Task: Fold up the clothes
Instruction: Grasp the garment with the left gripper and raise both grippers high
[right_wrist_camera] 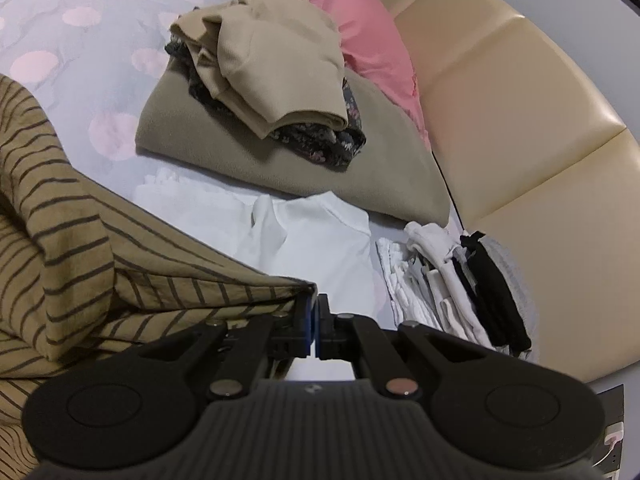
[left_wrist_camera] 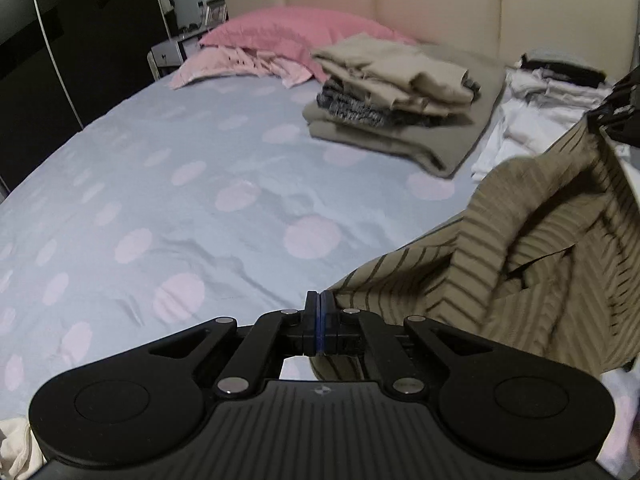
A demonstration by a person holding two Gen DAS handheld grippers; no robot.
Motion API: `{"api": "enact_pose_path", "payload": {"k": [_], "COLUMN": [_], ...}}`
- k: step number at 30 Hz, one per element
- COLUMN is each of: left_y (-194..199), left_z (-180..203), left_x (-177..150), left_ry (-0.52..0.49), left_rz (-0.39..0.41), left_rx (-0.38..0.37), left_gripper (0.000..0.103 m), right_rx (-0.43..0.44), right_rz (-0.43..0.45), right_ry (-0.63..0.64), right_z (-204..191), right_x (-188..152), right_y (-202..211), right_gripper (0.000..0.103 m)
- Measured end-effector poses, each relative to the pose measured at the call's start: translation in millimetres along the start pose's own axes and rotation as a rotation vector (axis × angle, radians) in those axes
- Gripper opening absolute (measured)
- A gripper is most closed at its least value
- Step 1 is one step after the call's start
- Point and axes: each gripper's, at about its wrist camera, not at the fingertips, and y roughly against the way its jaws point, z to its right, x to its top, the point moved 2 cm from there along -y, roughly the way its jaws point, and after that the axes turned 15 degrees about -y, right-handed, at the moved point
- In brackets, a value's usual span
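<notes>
The left gripper (left_wrist_camera: 320,304) is pinching an edge of the striped shirt (left_wrist_camera: 540,248), which is hanging at four o'clock above the dotted bedsheet (left_wrist_camera: 160,184). The right gripper (right_wrist_camera: 314,308) is clamping another edge at nine o'clock, with folded clothes (right_wrist_camera: 280,80) lying at twelve. No readable writing is showing.

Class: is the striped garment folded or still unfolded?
Unfolded: the striped garment hangs bunched and creased between both hand-held grippers, not laid flat on the bed.
</notes>
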Motion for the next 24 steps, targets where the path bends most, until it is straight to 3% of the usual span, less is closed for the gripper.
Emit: {"api": "enact_pose_path", "payload": {"k": [2,7,11,16,21,24], "left_y": [15,59,112,207,314,380], "left_z": [1,-10,-36,-65,-78,-74], "left_x": [2,6,6,13,23,30], "left_ry": [0.008,0.088,0.198,0.241,0.262,0.284], "left_rz": [0.026,0.101,0.173,0.273,0.407,0.492], "left_rx": [0.021,0.160,0.276,0.477,0.670,0.741], "left_gripper": [0.000,0.000,0.000,0.000,0.000,0.000], "right_rx": [0.001,0.036,0.099,0.184,0.186,0.157], "right_rz": [0.009,0.091,0.245,0.456,0.705,0.849], "right_ry": [-0.006,-0.089,-0.175,-0.232,-0.254,-0.291], "right_z": [1,8,5,-9,-13,-3], "right_x": [2,13,31,60,99,123], "right_y": [5,27,69,138,234,298], "right_gripper": [0.001,0.001,0.001,0.001,0.001,0.001]}}
